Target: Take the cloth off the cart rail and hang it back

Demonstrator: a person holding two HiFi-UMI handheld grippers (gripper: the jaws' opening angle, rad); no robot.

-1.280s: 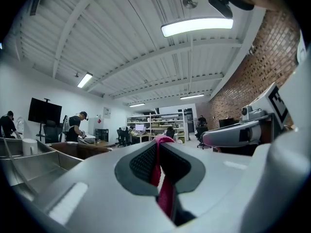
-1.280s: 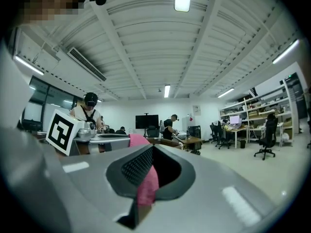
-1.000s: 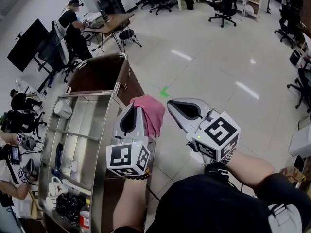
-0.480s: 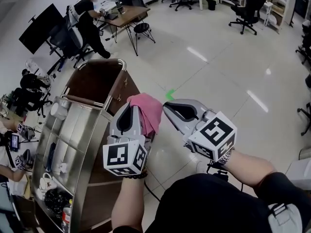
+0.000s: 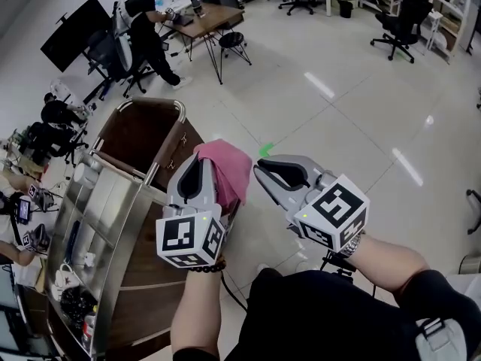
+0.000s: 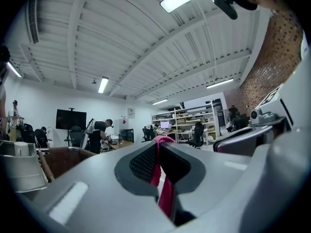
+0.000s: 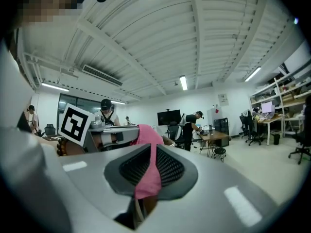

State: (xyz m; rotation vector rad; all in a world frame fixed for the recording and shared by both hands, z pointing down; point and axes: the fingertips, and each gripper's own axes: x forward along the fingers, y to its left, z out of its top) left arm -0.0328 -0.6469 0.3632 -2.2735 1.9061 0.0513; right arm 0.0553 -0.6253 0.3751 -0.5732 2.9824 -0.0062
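Pink cloth (image 5: 226, 168), left gripper (image 5: 192, 162) clamped on it, right gripper (image 5: 264, 173) pinching it

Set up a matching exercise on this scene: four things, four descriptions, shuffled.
Things:
1 cloth
2 left gripper
3 cart
4 desk

Descriptions:
a steel shelves, at the left
b pink, hanging in the air
c jaws clamped on fabric
d far across the floor

Pairs: 1-b, 2-c, 3-a, 4-d
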